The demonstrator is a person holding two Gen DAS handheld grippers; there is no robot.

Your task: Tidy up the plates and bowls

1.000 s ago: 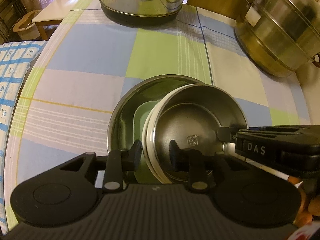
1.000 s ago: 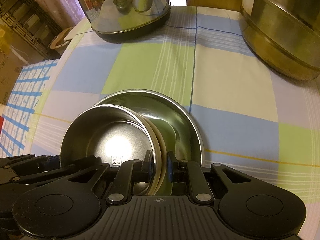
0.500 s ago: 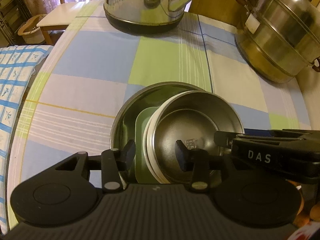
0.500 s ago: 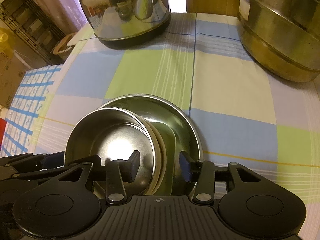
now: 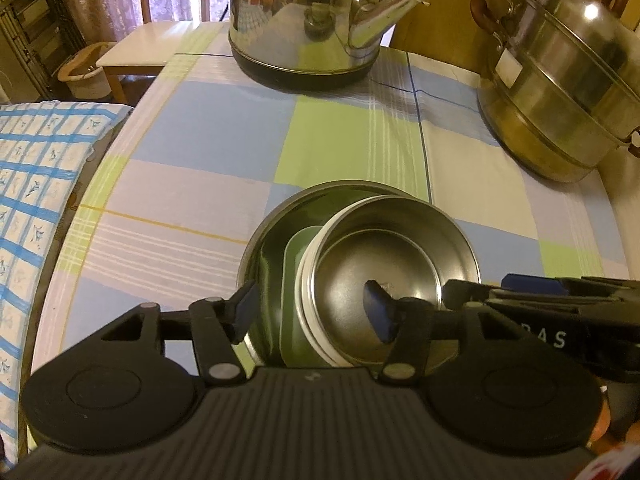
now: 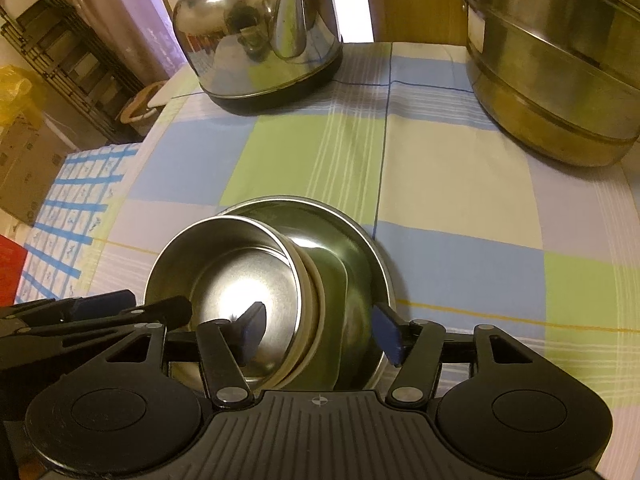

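Note:
A small steel bowl (image 5: 400, 248) sits tilted in a white-rimmed bowl (image 5: 305, 280), on a green square plate (image 5: 294, 276), all inside a wide steel dish (image 5: 276, 224) on the checked tablecloth. My left gripper (image 5: 312, 312) straddles the stack's left rim; its jaws are opening and the pads stand clear of the rim. In the right wrist view the same steel bowl (image 6: 224, 272), green plate (image 6: 334, 288) and dish (image 6: 360, 248) lie under my right gripper (image 6: 320, 334). Its jaws are also opening, pads off the rim. Each gripper shows at the edge of the other's view.
A shiny steel kettle (image 5: 308, 20) stands at the table's far side, and a big steel steamer pot (image 5: 560, 100) at the far right. A blue checked cloth (image 5: 32, 200) lies off the table's left edge, with a wooden chair (image 5: 148, 48) behind.
Both grippers let go of the bowl rims: their jaws spread wide and they drew back and up a little. The stack stays nested in the dish.

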